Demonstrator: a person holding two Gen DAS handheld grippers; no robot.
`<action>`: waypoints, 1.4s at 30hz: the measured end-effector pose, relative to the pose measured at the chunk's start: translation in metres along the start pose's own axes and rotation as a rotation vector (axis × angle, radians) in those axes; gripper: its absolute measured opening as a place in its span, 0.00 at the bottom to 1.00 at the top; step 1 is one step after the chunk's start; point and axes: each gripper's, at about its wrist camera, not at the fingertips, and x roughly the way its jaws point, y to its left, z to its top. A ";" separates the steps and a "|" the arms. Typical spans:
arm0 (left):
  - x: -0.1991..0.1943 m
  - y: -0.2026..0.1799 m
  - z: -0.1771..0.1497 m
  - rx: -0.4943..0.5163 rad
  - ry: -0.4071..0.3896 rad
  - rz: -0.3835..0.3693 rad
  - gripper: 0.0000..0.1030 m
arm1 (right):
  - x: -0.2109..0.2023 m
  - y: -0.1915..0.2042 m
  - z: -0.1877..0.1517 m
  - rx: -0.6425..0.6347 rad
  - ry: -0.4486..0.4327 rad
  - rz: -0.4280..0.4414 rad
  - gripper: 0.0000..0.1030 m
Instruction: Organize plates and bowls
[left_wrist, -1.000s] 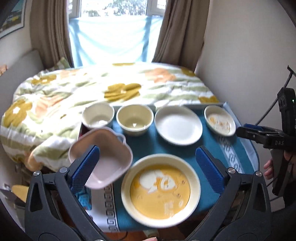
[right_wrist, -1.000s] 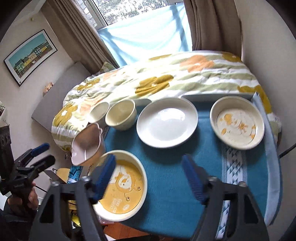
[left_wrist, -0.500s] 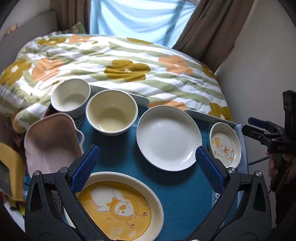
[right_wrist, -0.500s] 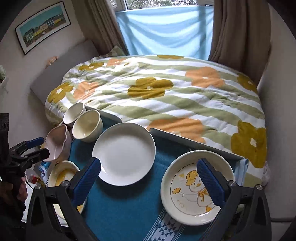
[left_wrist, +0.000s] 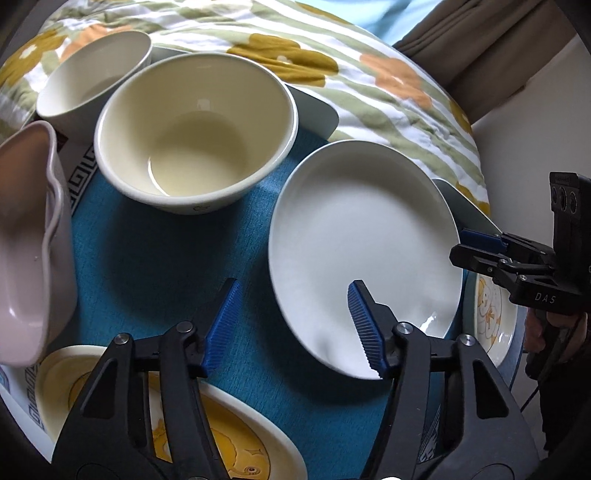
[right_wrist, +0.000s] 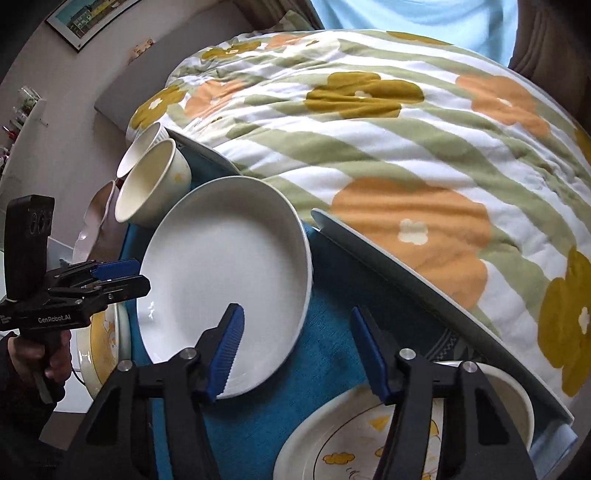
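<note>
A plain white plate lies in the middle of the teal cloth. My left gripper straddles the plate's left rim, one finger over the plate and one over the cloth. Its jaws are closing and the pads are not touching the plate. My right gripper straddles the opposite rim the same way, jaws closing, pads clear. Each gripper also shows in the other's view: the right gripper and the left gripper. A cream bowl and a smaller white bowl stand behind the plate.
A pink wavy dish sits at the left. A yellow duck plate lies under my left gripper, and a white duck plate under my right. A flowered quilt presses against the table's grey edge. A hand holds the left gripper.
Both grippers have come down and in towards the white plate, tipping more steeply downward. Their jaws have narrowed from wide open, and each now brackets one rim of the plate.
</note>
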 end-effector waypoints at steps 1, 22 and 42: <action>0.002 0.000 0.000 -0.001 0.004 -0.002 0.48 | 0.003 -0.001 0.000 -0.004 0.005 0.009 0.44; 0.011 -0.001 -0.002 0.024 -0.007 0.060 0.14 | 0.017 0.002 -0.003 -0.026 0.018 -0.003 0.15; -0.101 -0.013 -0.027 0.176 -0.170 0.031 0.14 | -0.084 0.080 -0.036 0.009 -0.196 -0.079 0.15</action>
